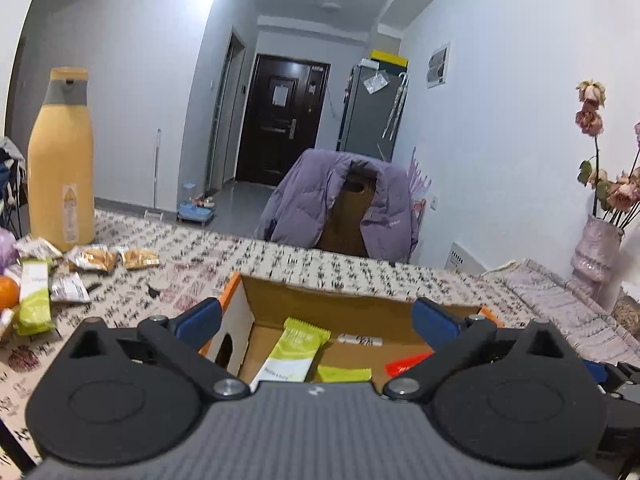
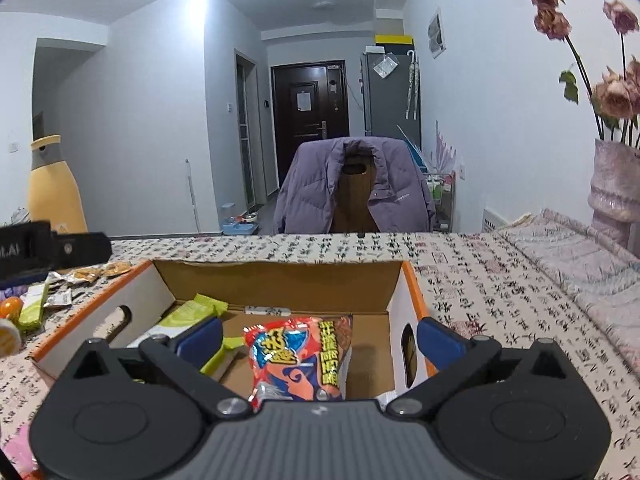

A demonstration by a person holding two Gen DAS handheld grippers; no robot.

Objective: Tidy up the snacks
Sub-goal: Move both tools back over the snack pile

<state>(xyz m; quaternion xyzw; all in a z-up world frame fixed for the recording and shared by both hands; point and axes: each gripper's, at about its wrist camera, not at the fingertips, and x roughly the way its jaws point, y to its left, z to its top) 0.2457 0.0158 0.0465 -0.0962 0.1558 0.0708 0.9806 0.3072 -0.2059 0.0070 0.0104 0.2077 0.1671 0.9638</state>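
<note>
I see the cardboard box (image 2: 280,280) at lower centre of both views, open at the top, with orange edges and white side walls. Inside it in the right wrist view lie a red and blue snack bag (image 2: 298,354) at centre and a green wrapper (image 2: 192,314) to its left. The left wrist view shows a green and white bar (image 1: 294,350), a small green packet (image 1: 344,373) and a red corner low in the box.

My right gripper (image 2: 320,338) has its blue pads spread wide with nothing between them, hovering over the red bag. My left gripper (image 1: 316,318) is likewise wide apart and empty over the box.

I judge the task partly done: several snacks are boxed, but loose packets (image 1: 96,258), a green bar (image 1: 34,300) and an orange fruit (image 1: 8,292) lie on the patterned tablecloth (image 1: 360,268) at middle left, near a tall yellow bottle (image 1: 60,160).

The box floor nearest me is hidden by both gripper bodies. The pile at the left edge is cut off, and small wrappers there are too blurred to identify.
</note>
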